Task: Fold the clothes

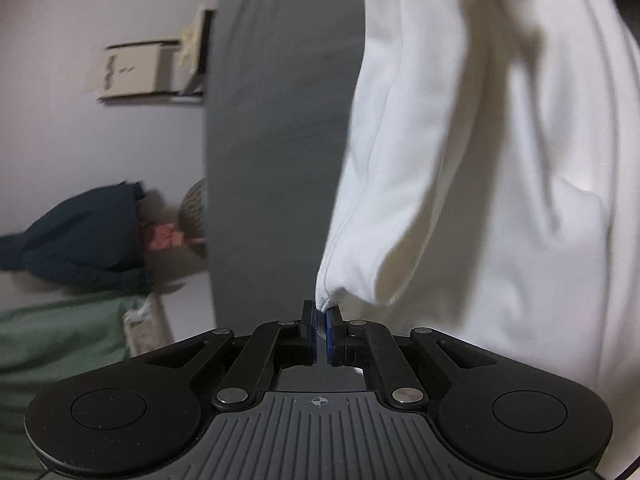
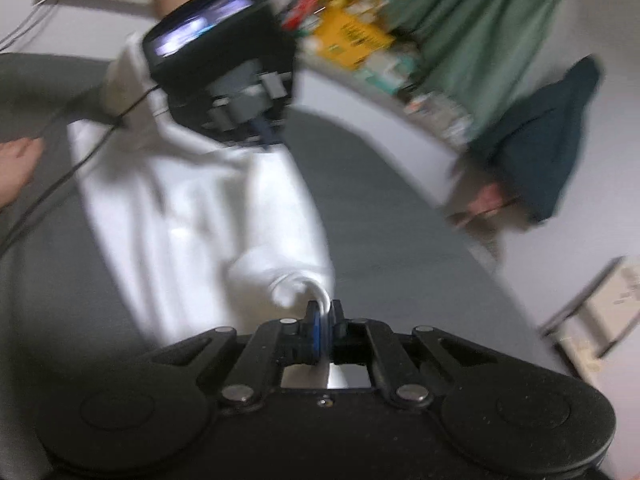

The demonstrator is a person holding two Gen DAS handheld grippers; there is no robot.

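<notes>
A white garment (image 1: 480,160) hangs stretched between my two grippers above a grey mat (image 1: 276,140). My left gripper (image 1: 321,312) is shut on a corner of the white garment, which fills the right half of the left wrist view. My right gripper (image 2: 325,312) is shut on another bunched edge of the white garment (image 2: 192,216). The right wrist view is blurred. In it the left gripper (image 2: 256,128) shows at the top, pinching the far end of the garment.
The grey mat (image 2: 400,220) lies on a pale floor (image 1: 80,152). A dark blue garment (image 1: 84,236), green fabric (image 1: 52,336) and a flat box (image 1: 136,72) lie off the mat. A bare foot (image 2: 16,168) and cables (image 2: 60,160) are at the left.
</notes>
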